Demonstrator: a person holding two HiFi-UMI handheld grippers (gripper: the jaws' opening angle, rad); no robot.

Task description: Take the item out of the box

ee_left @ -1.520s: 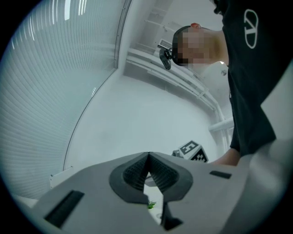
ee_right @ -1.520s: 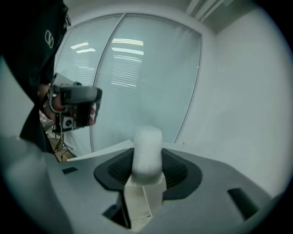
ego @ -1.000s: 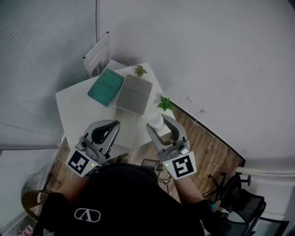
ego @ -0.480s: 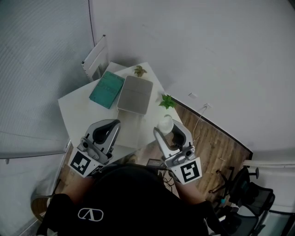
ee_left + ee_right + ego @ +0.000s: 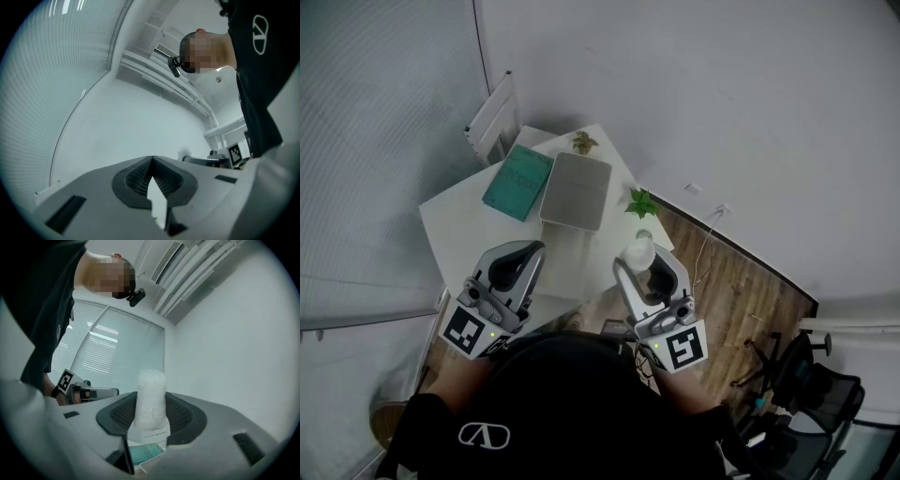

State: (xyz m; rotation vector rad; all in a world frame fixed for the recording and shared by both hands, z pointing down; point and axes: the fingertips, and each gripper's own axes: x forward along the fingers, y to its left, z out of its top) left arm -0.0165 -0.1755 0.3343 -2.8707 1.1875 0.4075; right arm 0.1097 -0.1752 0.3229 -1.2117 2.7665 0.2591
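In the head view, the grey box (image 5: 575, 191) lies closed on the white table (image 5: 459, 220), far below both grippers. My right gripper (image 5: 639, 259) is raised in front of me and shut on a white frosted cylinder (image 5: 637, 251). In the right gripper view the cylinder (image 5: 151, 399) stands upright between the dark pads (image 5: 183, 414), its white base lowest. My left gripper (image 5: 528, 253) is held up at the left. Its jaws (image 5: 152, 160) meet at the tips with nothing between them.
A teal book (image 5: 517, 181) lies left of the box. A small dried plant (image 5: 581, 142) sits at the table's far corner and a green plant (image 5: 641, 202) at its right edge. A white chair (image 5: 494, 114) stands behind the table. Wooden floor (image 5: 731, 300) lies to the right.
My right gripper, still holding the white cylinder, has shifted a little to the right. The left gripper has hardly moved.
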